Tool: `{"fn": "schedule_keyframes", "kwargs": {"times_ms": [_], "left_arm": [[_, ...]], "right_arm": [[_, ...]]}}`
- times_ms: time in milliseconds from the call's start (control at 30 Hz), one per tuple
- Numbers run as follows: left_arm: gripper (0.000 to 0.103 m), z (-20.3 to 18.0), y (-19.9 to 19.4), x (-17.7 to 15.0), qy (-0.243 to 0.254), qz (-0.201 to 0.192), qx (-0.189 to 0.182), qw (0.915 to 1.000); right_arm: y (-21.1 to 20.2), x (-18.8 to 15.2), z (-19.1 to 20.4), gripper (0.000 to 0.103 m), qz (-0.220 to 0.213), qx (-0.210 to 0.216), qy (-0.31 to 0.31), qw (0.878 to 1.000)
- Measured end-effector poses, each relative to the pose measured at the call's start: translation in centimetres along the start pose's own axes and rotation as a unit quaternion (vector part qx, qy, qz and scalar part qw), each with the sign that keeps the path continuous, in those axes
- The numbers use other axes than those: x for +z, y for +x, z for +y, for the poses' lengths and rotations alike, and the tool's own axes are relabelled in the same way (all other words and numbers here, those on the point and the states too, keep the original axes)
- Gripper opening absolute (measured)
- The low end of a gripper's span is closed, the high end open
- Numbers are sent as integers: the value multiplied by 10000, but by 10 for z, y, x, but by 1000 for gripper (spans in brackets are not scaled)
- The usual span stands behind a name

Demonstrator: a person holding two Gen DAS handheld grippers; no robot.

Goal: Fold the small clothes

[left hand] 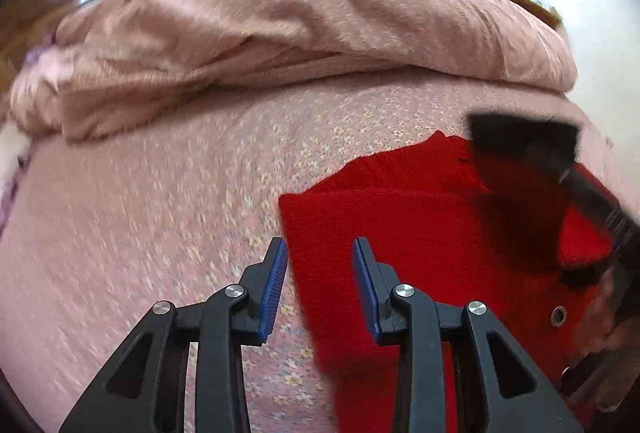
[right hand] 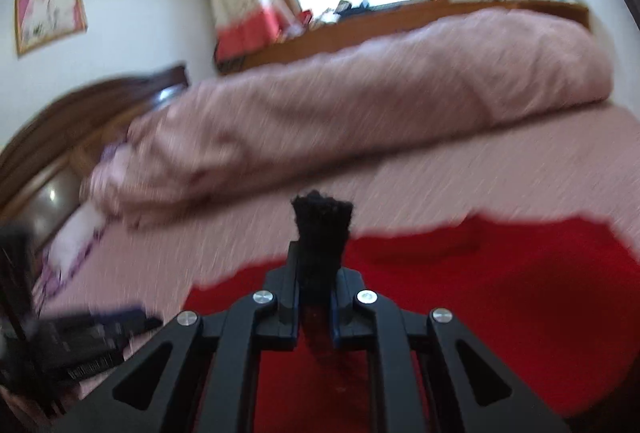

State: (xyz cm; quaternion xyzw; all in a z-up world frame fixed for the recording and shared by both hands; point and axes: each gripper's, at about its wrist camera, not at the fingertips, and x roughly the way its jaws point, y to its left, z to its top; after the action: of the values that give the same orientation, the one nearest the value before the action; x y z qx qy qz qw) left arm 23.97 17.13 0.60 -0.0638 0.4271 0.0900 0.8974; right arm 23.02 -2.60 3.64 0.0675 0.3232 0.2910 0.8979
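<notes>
1. The red garment (left hand: 420,233) lies spread on the flowered bedsheet (left hand: 160,233), on the near side of the rolled pink quilt (left hand: 280,33) that runs across the bed. It is a knit piece; a metal eyelet shows near its right edge in the left wrist view.

2. The left gripper (left hand: 320,273) hovers released over the garment's left border, its blue-padded jaws apart with nothing between them. One pad sits over the sheet and the other over red cloth, so the jaws straddle the edge (a sensible stance, I judge, for pinching that border next).

3. The right gripper (right hand: 316,273) is clenched on a black knitted cuff (right hand: 322,225), which sticks up out of the closed jaws. The cuff looks like trim belonging to the garment, probably a sleeve end, though blur keeps me from being sure where it joins.

4. From the left wrist view the right gripper (left hand: 560,169) appears as a dark blurred shape raised over the garment's far right part, nearer the quilt. Holding the cuff up this way would let the sleeve be carried across the body of the garment.

5. Judged from how things lie, the fold is early: most of the garment lies open and flat, with one layer overlapping at the edge nearest the quilt.

6. Both views are smeared, so fine creases cannot be read.
</notes>
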Motion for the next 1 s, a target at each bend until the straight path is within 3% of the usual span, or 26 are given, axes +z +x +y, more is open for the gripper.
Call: {"fn": "schedule_keyframes", "kwargs": {"times_ms": [233,467,567,667,733,800,900,1000], "left_arm": [[28,-5,-4,0,107,-30,-135,9998],[28,7,5,-1,-337,209,-346,9986],[28,12,6,-2,-508,246,-335,9978],[28,13,7,-1,-511,240,-268,9980],[28,12,7,0,-495,265,-297,9980],[28,11,6,0,-463,270,-396,9978],[29,8,5,-2,-524,327,-817,9947],[39,4,12,-3,-682,598,-1642,9823]], "right_arm": [[12,-17,18,17,321,294,-398,9983],[-4,-18,25,16,290,762,-575,9950],[0,-24,29,17,465,939,-704,9920],[18,-38,31,17,933,1005,-783,9874],[24,-42,32,20,1191,1022,-749,9848],[19,-41,30,32,1232,1153,-658,9835],[-7,-30,17,53,1093,1303,-542,9839],[-40,-14,-13,53,917,1232,-644,9860]]}}
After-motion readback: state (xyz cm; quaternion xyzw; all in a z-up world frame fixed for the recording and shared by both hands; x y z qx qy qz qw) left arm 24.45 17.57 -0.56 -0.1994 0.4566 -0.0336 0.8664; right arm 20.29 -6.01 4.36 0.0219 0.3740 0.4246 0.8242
